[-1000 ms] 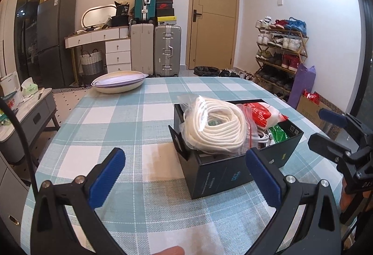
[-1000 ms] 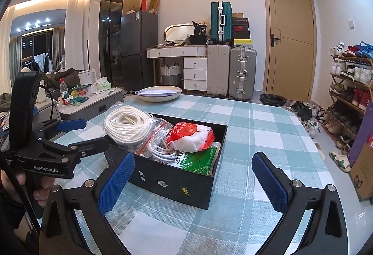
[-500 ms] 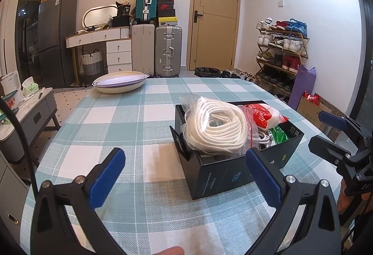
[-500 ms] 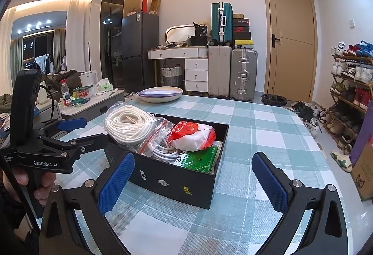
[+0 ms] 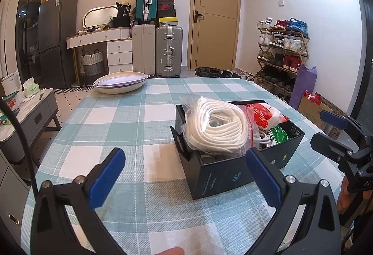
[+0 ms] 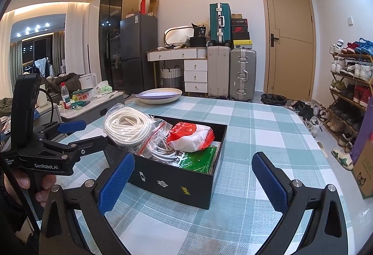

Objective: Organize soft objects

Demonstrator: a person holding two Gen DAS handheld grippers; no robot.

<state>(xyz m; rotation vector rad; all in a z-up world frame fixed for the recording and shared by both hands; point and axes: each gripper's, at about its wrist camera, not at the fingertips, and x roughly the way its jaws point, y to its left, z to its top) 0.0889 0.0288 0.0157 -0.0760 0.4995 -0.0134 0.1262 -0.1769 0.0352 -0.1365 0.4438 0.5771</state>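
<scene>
A black box stands on the checked table. In it lie a bagged coil of white rope, a bag of white cable, a red and white pack and a green pack. My left gripper is open and empty, in front of the box's near left corner. It also shows in the right wrist view. My right gripper is open and empty before the box's side. It also shows in the left wrist view.
A white bowl with a purple plate sits at the table's far edge. Suitcases, a drawer unit and a fridge stand at the back wall. A shoe rack is on the right, a low side table on the left.
Both grippers have lifted and drifted slightly; the box sits a little lower in both views. The jaws stay open and nothing in the box has moved.
</scene>
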